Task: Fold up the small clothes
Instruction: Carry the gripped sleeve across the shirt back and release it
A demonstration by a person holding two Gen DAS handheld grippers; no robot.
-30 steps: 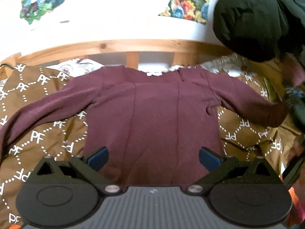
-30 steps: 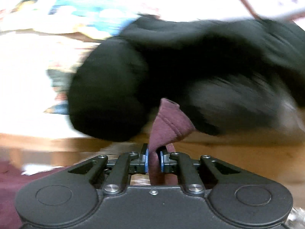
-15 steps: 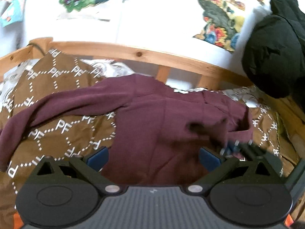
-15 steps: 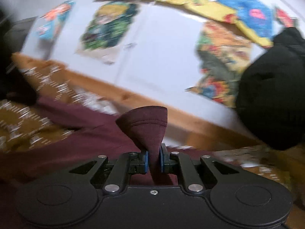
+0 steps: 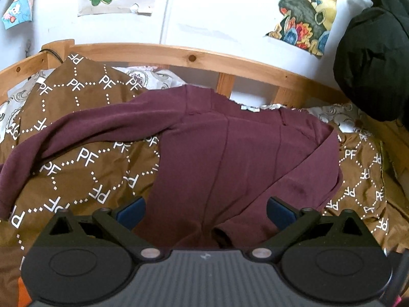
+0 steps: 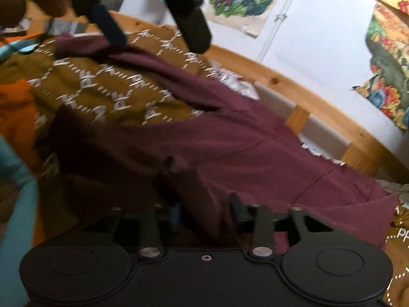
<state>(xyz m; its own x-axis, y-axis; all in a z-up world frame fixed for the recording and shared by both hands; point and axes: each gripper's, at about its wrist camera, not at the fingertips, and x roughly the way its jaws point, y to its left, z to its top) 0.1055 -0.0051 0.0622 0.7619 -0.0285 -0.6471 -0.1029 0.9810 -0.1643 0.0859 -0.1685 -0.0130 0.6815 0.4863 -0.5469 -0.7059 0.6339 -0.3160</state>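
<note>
One sleeve of the maroon top [image 5: 230,158] is folded in and the other lies spread, with your right tool [image 6: 204,213] letting go.

On your left, the long sleeve [image 5: 76,138] lies stretched out across the brown patterned bedspread [image 5: 84,179], well away from the body of the top, and your left tool [image 5: 204,211] hovers over the hem with its fingers wide apart and nothing between them. To the right, the other sleeve is laid across the chest, its cuff [image 6: 176,163] just ahead of your right tool, whose jaws are opening with the sleeve cloth between them. If you pull away before the fabric drops clear, a pad could snag it and drag the fold open. The bedspread is rumpled, so a tug on the left sleeve may slide the whole top.
</note>
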